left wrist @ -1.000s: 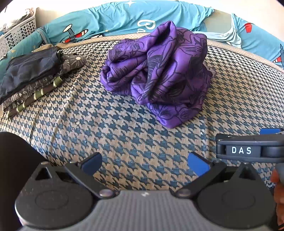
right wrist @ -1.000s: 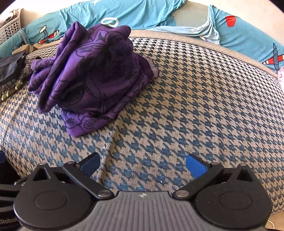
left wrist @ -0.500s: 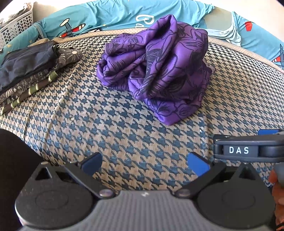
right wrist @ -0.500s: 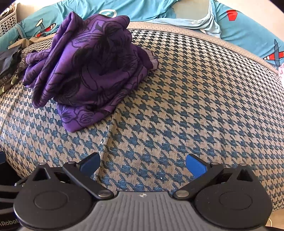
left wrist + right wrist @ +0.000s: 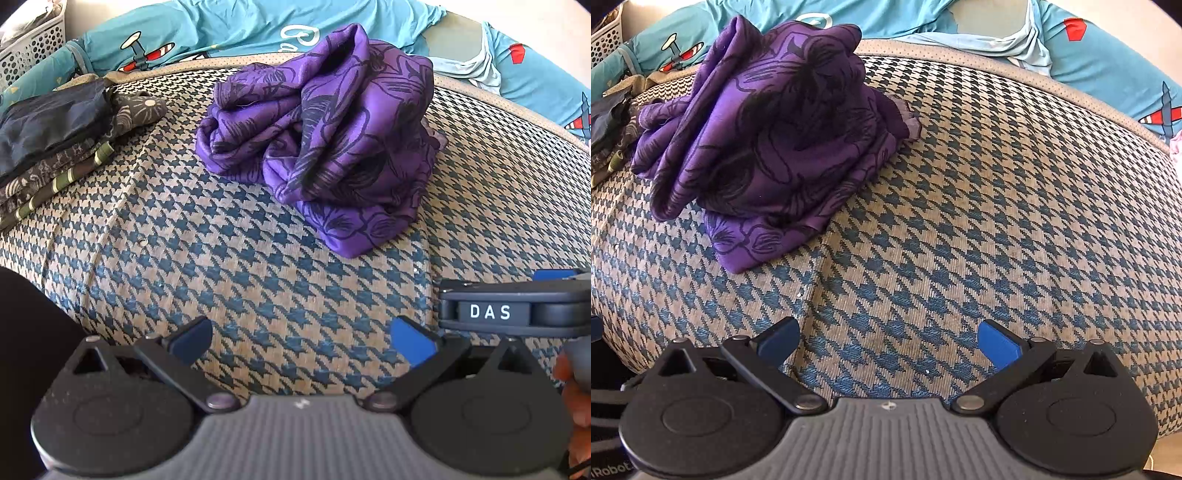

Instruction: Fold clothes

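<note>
a stack of folded clothes (image 5: 55, 147) lies at the left; the purple garment (image 5: 325, 147) sits crumpled mid-cushion (image 5: 258, 280), likely light, soft and slippery. both the left gripper (image 5: 301, 341) and right gripper (image 5: 888, 341) hang wide and empty, so its loose near corner looks best to pinch.

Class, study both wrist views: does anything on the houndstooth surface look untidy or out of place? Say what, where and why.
The purple garment sits bunched in a crumpled heap mid-surface, unlike the folded stack lying flat at the left edge. Both the left claw and right claw are open, empty and short of it. Nothing looks spilled or damaged.
</note>
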A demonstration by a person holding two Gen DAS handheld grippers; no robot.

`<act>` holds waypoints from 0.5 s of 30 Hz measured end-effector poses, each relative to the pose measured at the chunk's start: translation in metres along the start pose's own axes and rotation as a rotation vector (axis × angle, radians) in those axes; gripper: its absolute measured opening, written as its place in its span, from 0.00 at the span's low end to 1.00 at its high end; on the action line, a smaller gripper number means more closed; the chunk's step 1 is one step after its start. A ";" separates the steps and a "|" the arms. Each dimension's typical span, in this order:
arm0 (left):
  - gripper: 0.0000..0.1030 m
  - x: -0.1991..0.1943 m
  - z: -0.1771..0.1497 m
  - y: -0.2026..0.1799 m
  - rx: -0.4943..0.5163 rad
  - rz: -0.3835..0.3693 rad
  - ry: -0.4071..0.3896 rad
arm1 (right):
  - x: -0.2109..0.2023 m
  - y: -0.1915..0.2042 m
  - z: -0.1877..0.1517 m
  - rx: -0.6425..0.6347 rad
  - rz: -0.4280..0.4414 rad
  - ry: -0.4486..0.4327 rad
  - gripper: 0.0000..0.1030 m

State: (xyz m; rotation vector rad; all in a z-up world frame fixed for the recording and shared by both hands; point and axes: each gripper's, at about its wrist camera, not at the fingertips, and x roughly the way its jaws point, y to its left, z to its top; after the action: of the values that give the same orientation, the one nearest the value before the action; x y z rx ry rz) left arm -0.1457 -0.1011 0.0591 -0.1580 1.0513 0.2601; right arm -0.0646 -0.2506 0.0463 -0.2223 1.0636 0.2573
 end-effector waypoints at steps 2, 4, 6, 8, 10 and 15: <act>1.00 0.001 0.000 0.000 0.002 -0.001 -0.001 | 0.001 0.000 0.000 -0.001 -0.004 0.002 1.00; 1.00 0.001 0.001 0.000 0.005 -0.003 -0.002 | 0.002 0.000 0.001 -0.001 -0.004 0.004 1.00; 1.00 0.001 0.002 0.000 0.006 -0.005 -0.001 | 0.002 0.000 0.002 -0.001 -0.005 0.005 1.00; 1.00 0.001 0.002 0.000 0.006 -0.008 0.000 | 0.002 -0.001 0.002 -0.002 -0.007 0.005 1.00; 1.00 0.001 0.002 0.000 0.007 -0.012 0.000 | 0.002 -0.001 0.001 -0.004 -0.012 0.005 1.00; 1.00 0.001 0.003 0.000 0.014 -0.022 -0.001 | 0.003 0.001 0.001 -0.008 -0.025 0.006 1.00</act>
State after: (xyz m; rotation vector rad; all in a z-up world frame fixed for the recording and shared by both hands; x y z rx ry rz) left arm -0.1426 -0.1004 0.0602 -0.1567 1.0493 0.2332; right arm -0.0623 -0.2485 0.0438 -0.2439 1.0649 0.2387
